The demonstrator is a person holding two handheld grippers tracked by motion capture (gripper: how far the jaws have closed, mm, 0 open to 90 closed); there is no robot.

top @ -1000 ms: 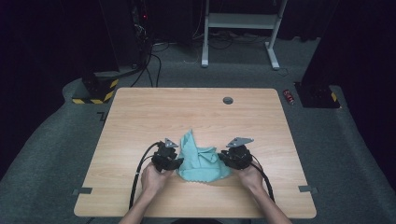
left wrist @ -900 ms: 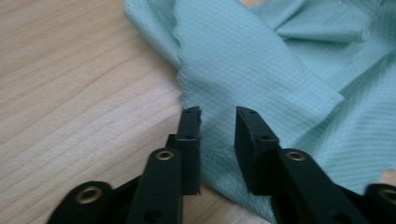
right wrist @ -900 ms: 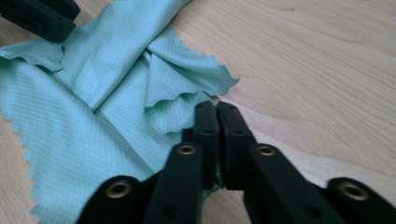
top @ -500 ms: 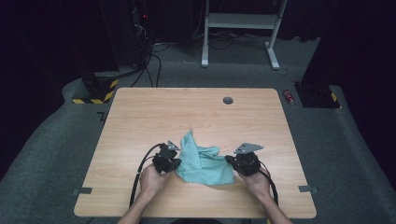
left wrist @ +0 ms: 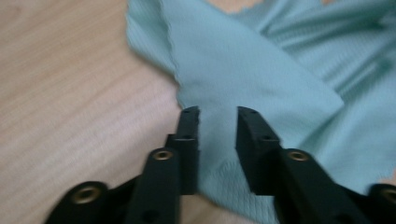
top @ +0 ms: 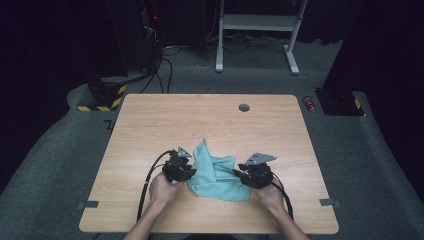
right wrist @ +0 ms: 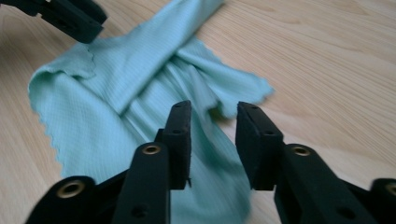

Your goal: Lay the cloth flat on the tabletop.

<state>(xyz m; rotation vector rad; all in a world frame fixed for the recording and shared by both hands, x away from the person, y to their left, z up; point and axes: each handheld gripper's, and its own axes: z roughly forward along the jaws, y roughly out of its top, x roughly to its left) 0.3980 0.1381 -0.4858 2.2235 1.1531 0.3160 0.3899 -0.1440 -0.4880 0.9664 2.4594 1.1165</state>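
Teal waffle-weave cloth (top: 216, 172), crumpled, pinked edges

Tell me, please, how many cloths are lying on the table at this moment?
1. A single teal cloth lies crumpled near the front edge of the wooden table, between the left gripper and the right gripper. Nothing suggests another beneath its folds.

Pale turquoise cloth (left wrist: 261, 70): fine woven grid texture, matt, soft, pinked zigzag edges. Light wood-grain tabletop (right wrist: 327, 60): smooth laminate, low sheen. Black plastic gripper jaws: matt, with brass-coloured metal rivets. Grey floor carpet (top: 370, 150): rough, matt.
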